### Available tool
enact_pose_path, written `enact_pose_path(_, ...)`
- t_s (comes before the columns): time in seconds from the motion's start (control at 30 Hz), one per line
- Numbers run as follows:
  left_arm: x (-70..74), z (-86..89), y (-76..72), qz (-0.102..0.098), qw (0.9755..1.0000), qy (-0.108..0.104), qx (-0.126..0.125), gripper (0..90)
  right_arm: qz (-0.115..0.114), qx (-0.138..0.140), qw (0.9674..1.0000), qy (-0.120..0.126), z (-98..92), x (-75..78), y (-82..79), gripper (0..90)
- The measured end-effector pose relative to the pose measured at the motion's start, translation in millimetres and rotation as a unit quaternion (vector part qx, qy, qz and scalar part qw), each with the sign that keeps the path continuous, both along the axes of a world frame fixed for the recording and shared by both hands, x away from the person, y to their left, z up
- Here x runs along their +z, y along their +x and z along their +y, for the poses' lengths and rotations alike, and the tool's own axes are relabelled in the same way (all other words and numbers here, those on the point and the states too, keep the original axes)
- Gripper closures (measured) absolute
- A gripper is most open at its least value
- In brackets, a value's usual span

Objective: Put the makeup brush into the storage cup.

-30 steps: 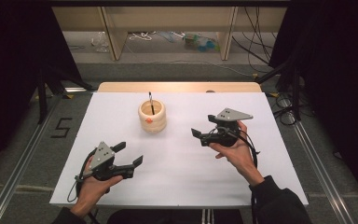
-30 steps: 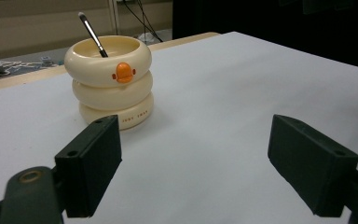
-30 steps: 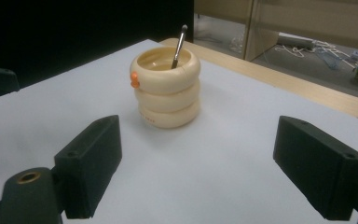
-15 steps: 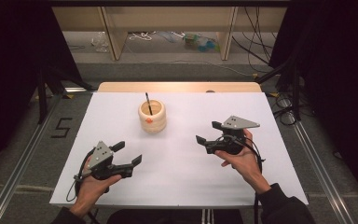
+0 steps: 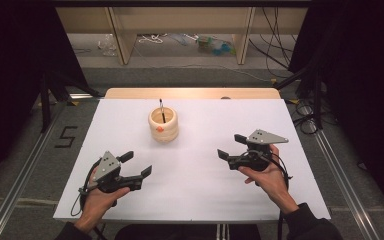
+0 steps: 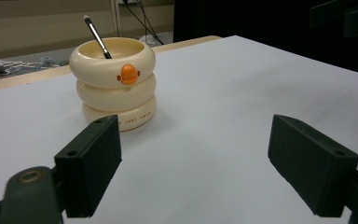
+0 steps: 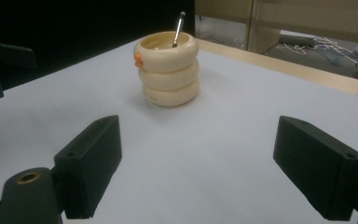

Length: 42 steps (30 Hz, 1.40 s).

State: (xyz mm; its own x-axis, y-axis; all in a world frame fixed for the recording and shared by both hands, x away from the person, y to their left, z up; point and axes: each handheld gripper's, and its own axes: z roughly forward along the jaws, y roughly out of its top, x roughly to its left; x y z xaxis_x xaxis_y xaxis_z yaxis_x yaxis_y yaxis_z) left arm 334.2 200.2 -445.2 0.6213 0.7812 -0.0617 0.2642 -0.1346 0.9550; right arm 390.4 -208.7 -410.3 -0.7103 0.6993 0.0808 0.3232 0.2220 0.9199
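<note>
Left gripper (image 5: 135, 164) hangs low over the near-left tabletop (image 5: 280, 120), jaws spread wide, nothing between them. Right gripper (image 5: 232, 146) likewise gaping and empty at the near right. Cream ringed holder (image 5: 163, 124) stands upright toward the far middle, well apart from both, a thin brush (image 5: 162, 110) leaning inside. I judge nothing grasped yet (approach not begun). Brush's lower end is hidden inside the holder; the holder's small lettering is unreadable.
</note>
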Motion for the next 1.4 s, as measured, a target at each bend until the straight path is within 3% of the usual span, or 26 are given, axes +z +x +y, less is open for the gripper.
enact_pose_path(0.43,-0.6,-0.3,-0.7,0.002,0.9999,-0.01,0.0,17.2,0.007,0.006,0.9999,-0.011,-8.5,-8.5,-15.4,16.3)
enact_pose_path(0.6,-0.1,0.3,-1.0,0.001,1.0,-0.003,0.001,17.2,0.011,0.004,0.9999,-0.011,-13.5,-12.2,-17.9,16.3)
enact_pose_path(0.7,-0.7,-0.3,-0.9,0.002,0.9999,-0.012,0.0,17.2,0.011,0.0,0.9998,-0.017,-17.4,-13.1,-20.4,16.3)
enact_pose_path(0.9,-0.1,0.1,-1.2,-0.001,1.0,-0.002,-0.001,17.1,0.0,-0.002,0.9999,-0.016,-21.1,-13.6,-26.8,16.4)
enact_pose_path(1.0,-0.1,0.1,-1.3,-0.002,1.0,-0.001,-0.002,17.1,0.013,0.001,0.9997,-0.019,-22.6,-13.6,-31.7,16.4)
enact_pose_path(1.1,-0.2,0.1,-1.2,-0.003,1.0,-0.001,-0.002,17.1,0.002,0.0,0.9999,-0.013,-22.4,-15.2,-33.8,16.3)
enact_pose_path(1.13,-0.3,0.0,-1.2,-0.002,1.0,-0.001,-0.002,17.1,0.012,0.003,0.9998,-0.016,-23.0,-14.4,-35.4,16.3)
enact_pose_path(1.4,-0.5,-0.4,-1.1,-0.002,1.0,-0.002,-0.002,17.1,0.015,0.005,0.9997,-0.017,-25.0,-15.5,-40.0,16.3)
